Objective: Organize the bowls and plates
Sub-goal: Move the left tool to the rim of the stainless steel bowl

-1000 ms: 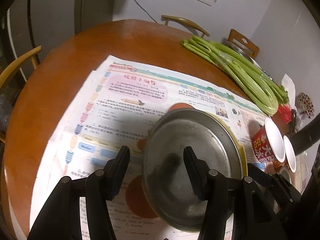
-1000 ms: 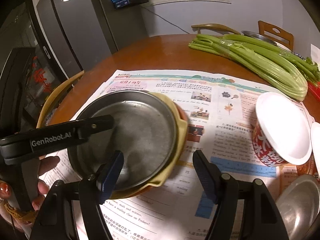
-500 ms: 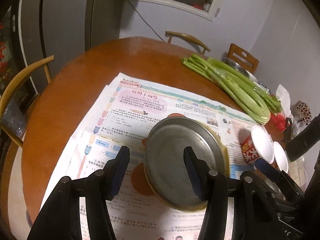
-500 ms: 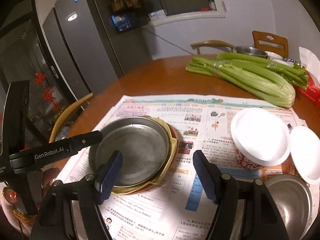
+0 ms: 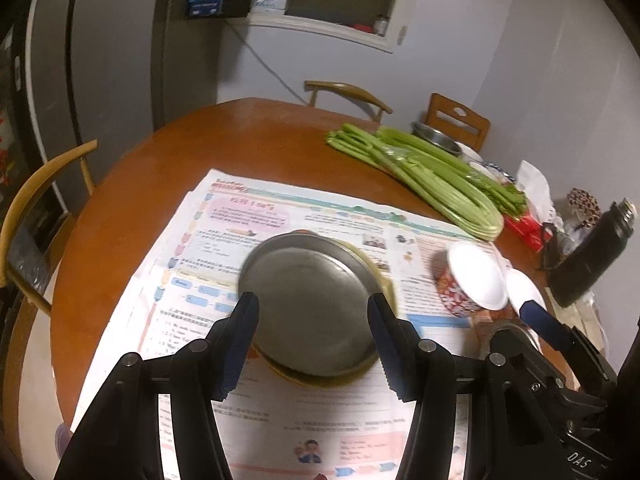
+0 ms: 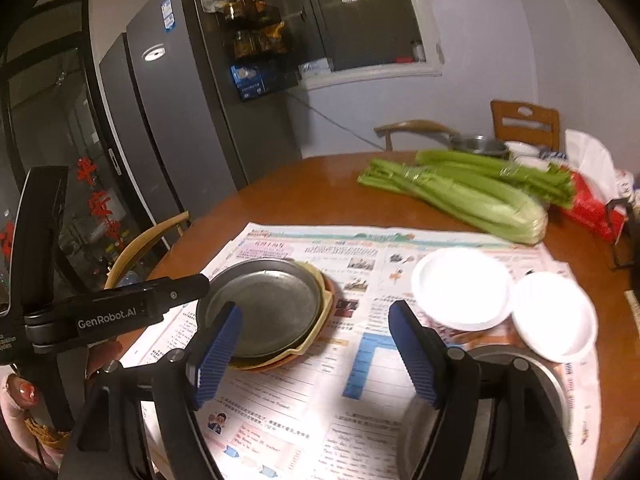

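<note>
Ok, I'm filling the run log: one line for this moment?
left gripper: open, empty | right gripper: open, empty | steel plate: stacked on yellow plate | white bowls: unstacked

From my right view the steel bowl (image 6: 532,368) is mostly behind the right hand-held gripper (image 6: 314,350) and cut by the lower edge. I see only the rims of the plates under the steel plate (image 6: 264,312). The newspaper (image 5: 280,216) print is too blurred to read. The far pot (image 5: 436,140) sits half behind the celery (image 5: 436,176).
</note>
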